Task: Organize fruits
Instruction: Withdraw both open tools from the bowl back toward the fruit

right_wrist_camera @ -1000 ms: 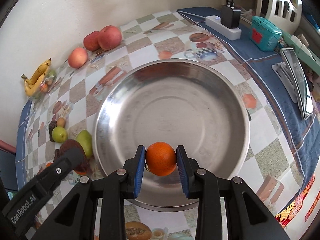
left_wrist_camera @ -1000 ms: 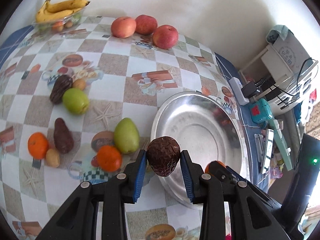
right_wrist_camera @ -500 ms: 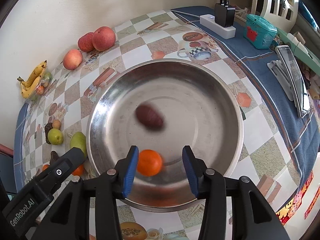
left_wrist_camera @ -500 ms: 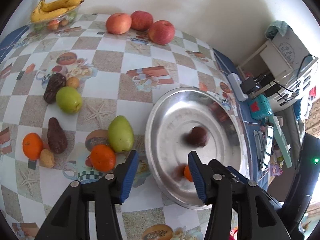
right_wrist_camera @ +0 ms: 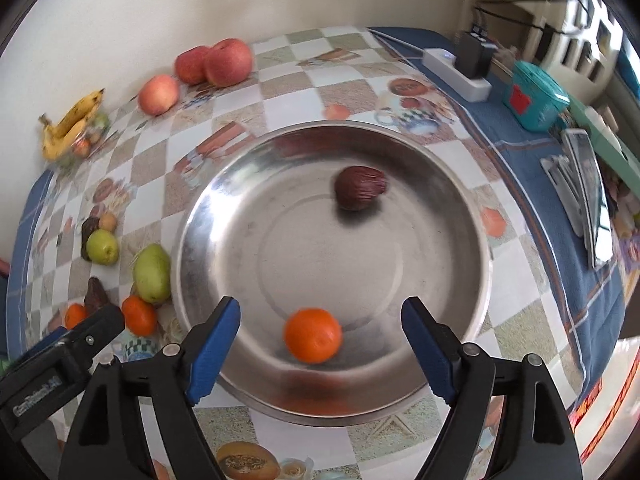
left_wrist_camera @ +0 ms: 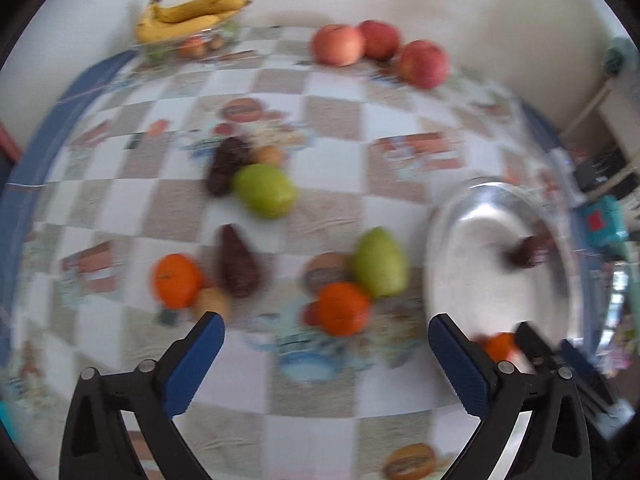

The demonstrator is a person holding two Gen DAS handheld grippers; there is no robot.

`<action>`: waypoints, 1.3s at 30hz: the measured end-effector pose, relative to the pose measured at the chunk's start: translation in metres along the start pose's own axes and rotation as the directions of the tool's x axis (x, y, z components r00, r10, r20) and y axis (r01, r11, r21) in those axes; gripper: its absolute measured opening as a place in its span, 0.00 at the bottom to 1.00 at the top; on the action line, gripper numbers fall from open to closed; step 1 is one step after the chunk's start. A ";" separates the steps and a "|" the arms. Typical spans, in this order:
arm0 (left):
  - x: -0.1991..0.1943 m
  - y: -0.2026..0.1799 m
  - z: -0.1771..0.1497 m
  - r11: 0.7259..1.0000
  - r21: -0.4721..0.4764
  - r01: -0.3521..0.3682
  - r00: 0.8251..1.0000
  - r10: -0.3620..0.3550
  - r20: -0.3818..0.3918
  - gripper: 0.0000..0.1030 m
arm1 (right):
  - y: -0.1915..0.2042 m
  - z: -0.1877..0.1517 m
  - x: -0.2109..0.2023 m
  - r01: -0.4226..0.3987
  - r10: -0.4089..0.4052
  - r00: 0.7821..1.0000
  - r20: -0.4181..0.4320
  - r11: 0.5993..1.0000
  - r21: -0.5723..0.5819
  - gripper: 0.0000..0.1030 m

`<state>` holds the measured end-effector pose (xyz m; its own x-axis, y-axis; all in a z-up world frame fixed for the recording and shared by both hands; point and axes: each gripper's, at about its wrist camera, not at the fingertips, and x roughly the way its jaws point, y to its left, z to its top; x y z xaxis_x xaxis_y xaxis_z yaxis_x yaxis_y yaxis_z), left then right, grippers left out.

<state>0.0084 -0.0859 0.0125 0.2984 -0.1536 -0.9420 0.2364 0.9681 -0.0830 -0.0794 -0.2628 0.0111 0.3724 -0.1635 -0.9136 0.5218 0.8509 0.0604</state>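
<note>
Left wrist view: blurred by motion.
Left gripper: jaws spread wide, empty, above the checkered tabletop.
Near fruit: an orange touching a green pear, just left of the steel bowl.
Far edge: bananas and three apples.

Right wrist view: sharper.
Right gripper: jaws released, holding nothing, over the bowl's near rim.
In the bowl: an orange fruit near side, a dark brown fruit far right, well apart.
</note>
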 end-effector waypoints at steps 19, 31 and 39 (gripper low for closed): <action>-0.023 0.118 0.017 0.958 -0.270 -0.100 0.993 0.115 0.040 1.00 | 0.065 -0.006 -0.001 -0.126 0.129 0.992 0.011 0.980 -0.152 0.99; -0.024 0.162 0.019 0.926 -0.371 -0.072 0.995 0.092 0.037 1.00 | 0.139 -0.018 -0.004 -0.187 0.200 0.980 0.010 0.932 -0.309 0.99; -0.011 0.159 0.018 0.929 -0.371 -0.003 1.000 0.008 0.010 1.00 | 0.139 -0.016 0.004 -0.201 0.207 0.978 -0.010 0.936 -0.289 0.99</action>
<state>0.0595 0.0662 0.0157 0.3099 -0.1481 -0.9392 -0.1244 0.9730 -0.1945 -0.0175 -0.1370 0.0091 0.4643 0.0210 -0.8854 0.1923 0.9735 0.1239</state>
